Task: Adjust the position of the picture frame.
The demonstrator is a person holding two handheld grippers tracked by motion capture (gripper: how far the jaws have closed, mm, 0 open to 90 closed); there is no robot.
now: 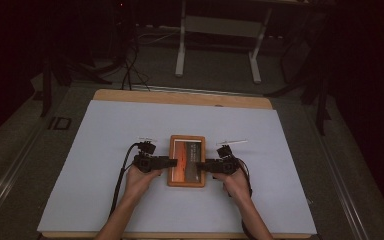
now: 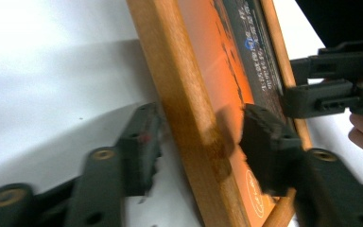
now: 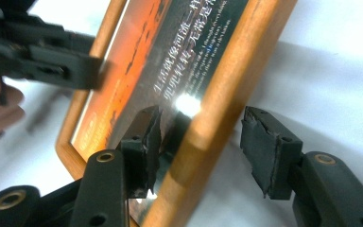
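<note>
Dim room, grey floor [image 1: 20,150], white-legged desk frame [image 1: 220,45] behind, dark cables [image 1: 130,70].

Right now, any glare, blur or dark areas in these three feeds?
High view: dim, room behind the table nearly black. Right gripper view: bright glare spot on the picture frame glass, near jaws soft. Left gripper view: left gripper jaws blurred, white sheet washed out, frame's shadow falling across it.

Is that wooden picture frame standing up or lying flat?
Lying flat, face up: the picture frame rests on the white table cover, its orange picture facing the high view.
</note>
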